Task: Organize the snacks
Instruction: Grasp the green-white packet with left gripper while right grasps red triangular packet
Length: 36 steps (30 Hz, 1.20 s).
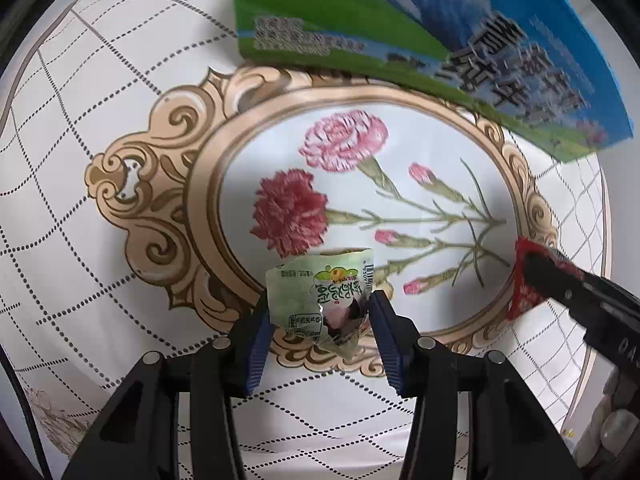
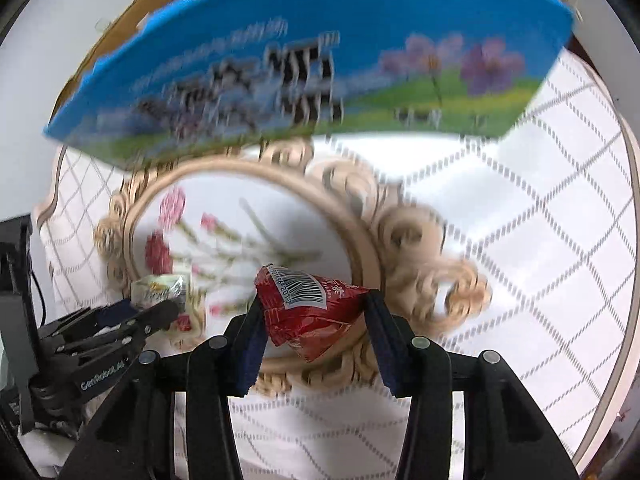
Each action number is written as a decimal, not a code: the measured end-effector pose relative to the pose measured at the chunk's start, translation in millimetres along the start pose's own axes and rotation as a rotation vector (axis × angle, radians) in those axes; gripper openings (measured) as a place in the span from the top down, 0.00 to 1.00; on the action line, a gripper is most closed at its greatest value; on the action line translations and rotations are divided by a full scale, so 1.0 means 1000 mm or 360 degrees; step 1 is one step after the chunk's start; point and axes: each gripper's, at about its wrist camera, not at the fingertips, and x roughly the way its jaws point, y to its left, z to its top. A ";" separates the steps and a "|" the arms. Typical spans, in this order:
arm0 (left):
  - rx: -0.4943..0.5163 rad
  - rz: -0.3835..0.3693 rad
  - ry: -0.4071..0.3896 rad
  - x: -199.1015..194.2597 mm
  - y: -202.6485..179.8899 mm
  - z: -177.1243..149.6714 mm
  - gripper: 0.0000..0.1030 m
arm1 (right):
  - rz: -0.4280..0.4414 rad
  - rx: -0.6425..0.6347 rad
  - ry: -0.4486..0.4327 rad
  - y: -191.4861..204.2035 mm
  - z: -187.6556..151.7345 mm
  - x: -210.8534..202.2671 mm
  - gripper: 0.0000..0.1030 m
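Gripping a green snack packet (image 1: 320, 300), left tool (image 1: 320, 312), right tool (image 2: 314, 312) clamped on a red snack packet (image 2: 308, 312)

Ahead of the left gripper (image 1: 320, 312) the tablecloth (image 1: 120, 240) lies bare across the flower medallion, open room as far as the box (image 1: 400, 32), which walls off the far side. To its left the cloth is bare too. To its right the other gripper (with a red packet (image 1: 524, 284) in its fingers) blocks the way.

Ahead of the right gripper (image 2: 316, 316) the cloth (image 2: 520, 240) is free up to the same box (image 2: 320, 40), and free on its right out to the table edge. On its left stands the left gripper with a green packet (image 2: 160, 286).
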 end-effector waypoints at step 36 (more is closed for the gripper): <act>0.0101 -0.0109 0.0103 -0.014 -0.053 0.034 0.47 | 0.0126 0.0032 -0.0181 0.008 0.030 -0.054 0.53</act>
